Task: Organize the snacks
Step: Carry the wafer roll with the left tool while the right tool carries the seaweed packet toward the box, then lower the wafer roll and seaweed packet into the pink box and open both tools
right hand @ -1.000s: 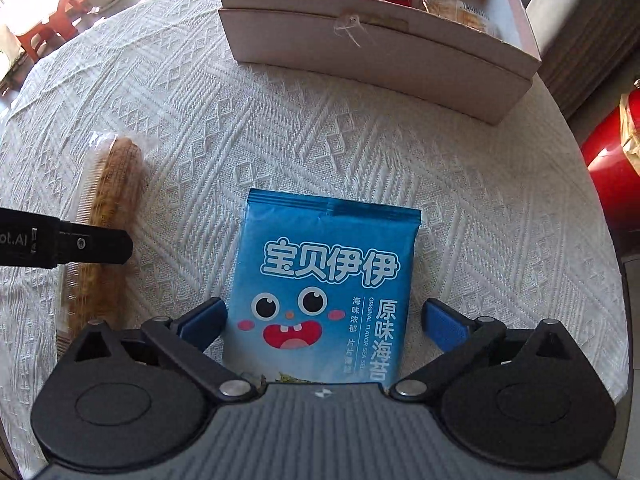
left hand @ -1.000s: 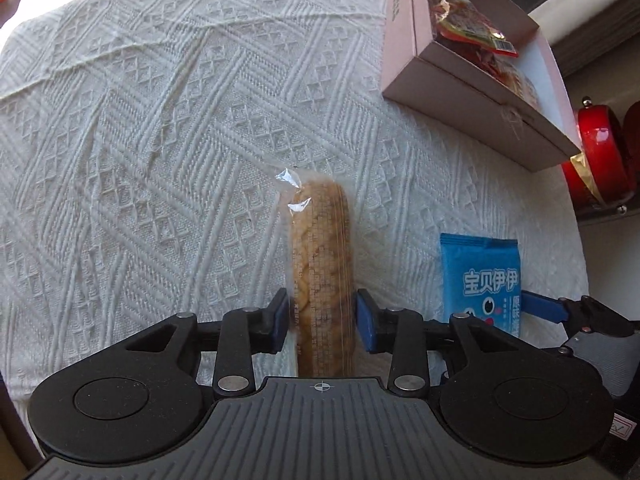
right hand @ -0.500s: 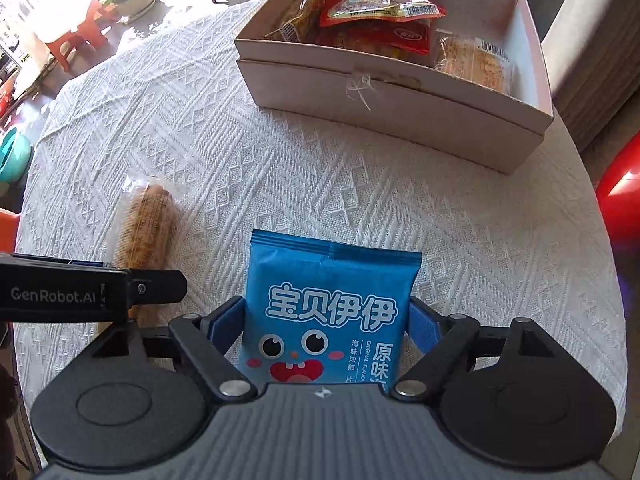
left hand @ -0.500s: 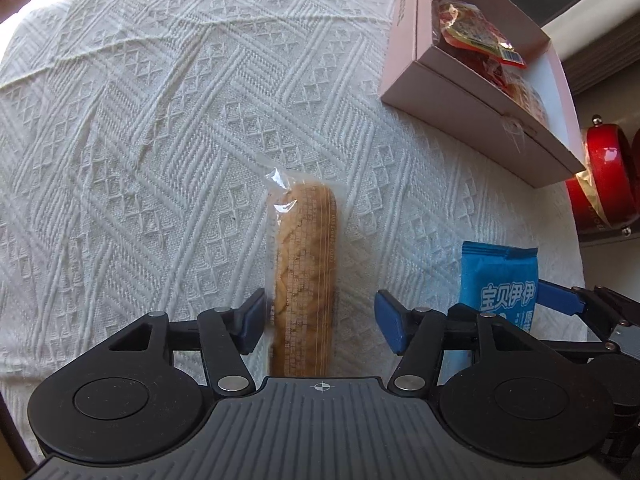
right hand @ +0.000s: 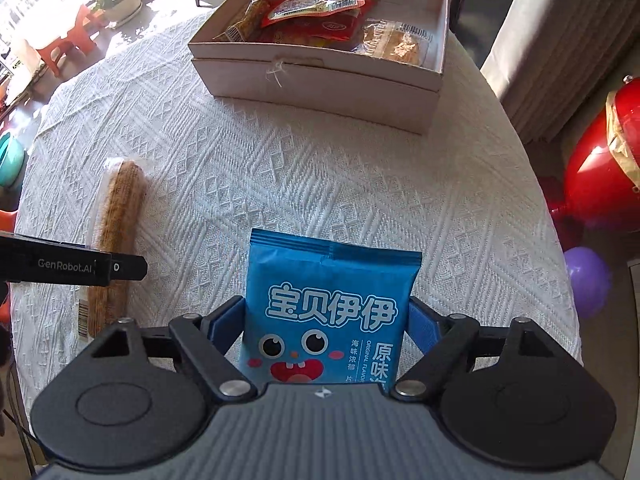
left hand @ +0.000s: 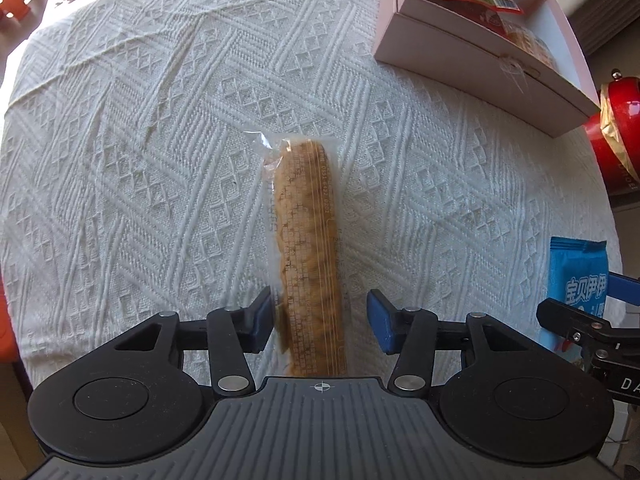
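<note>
1. Right wrist view: your right gripper [right hand: 325, 332] is clenched on the blue seaweed packet [right hand: 326, 312], its blue pads pressed against both side edges. The packet is held above the desk [right hand: 360, 200], and you can read "宝贝伊伊" in white, "原味" and "ORIGINAL FLAVOR" down its right side, over a cartoon face with two eyes and a red mouth.
2. In the same view the side of your left gripper [right hand: 116, 268] enters from the left edge and reads "GenRobot.AI".
3. Left wrist view: your left gripper [left hand: 320, 318] is released. Its left pad sits just beside the clear-wrapped biscuit stick [left hand: 310, 256], its right pad stands apart from it, and the stick lies flat on the white knitted cloth [left hand: 140, 140] between them, pointing straight ahead. Small print runs along the wrapper, too fine to read.
4. The cardboard box [right hand: 320, 80] stands open at the far side of the desk, well apart from both snacks. Inside it lie a red packet [right hand: 320, 12] with a barcode label, an orange-brown one to its left and a clear-wrapped pastry [right hand: 396, 42] with a barcode at its right end.
5. Between your held packet and the box the cloth is open. The desk's round edge curves close on your right, with a red object [right hand: 596, 176] and a purple balloon [right hand: 586, 280] beyond it.
</note>
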Available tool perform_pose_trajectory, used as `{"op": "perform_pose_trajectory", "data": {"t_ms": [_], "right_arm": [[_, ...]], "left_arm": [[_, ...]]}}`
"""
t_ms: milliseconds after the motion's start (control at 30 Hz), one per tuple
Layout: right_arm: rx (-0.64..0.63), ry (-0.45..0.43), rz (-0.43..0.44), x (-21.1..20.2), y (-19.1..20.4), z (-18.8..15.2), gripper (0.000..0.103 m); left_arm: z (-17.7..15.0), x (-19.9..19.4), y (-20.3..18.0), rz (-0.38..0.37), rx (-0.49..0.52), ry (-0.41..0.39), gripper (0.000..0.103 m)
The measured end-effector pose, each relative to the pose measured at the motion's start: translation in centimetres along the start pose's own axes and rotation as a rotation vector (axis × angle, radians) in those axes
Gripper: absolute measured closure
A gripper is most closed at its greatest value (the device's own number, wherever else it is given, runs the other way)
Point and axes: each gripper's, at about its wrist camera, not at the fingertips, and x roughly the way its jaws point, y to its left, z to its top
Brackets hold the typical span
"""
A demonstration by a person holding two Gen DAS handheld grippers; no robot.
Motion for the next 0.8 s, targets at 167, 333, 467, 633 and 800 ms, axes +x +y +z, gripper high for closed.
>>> {"op": "perform_pose_trajectory", "data": {"t_ms": [167, 333, 467, 633, 800], "right_arm": [[-0.011, -0.027, 0.003, -1.5, -0.4, -0.3, 0.019], [-0.012, -0.060, 0.006, -3.6, -1.4, -0.5, 0.019], [0.006, -0.084, 0.000, -5.0, -2.7, -0.3, 0.019], [0.044, -0.116, 0.007, -6.4, -4.0, 0.3, 0.019], [0.055, -0.138, 0.002, -6.9, -4.4, 0.8, 0.019]], "left_arm": [[0.1, -0.5, 1.5, 0.013, -0.093, 0.022, 0.069], [-1.1, -6.4, -0.6, -0.001, 0.000, -0.140, 0.070], [0.9, -13.0, -3.0, -0.138, 0.026, -0.267, 0.070], [7.5, -17.0, -7.2, -0.269, 0.084, -0.416, 0.070], [14.3, -13.5, -9.3, -0.349, 0.056, -0.457, 0.068]]}}
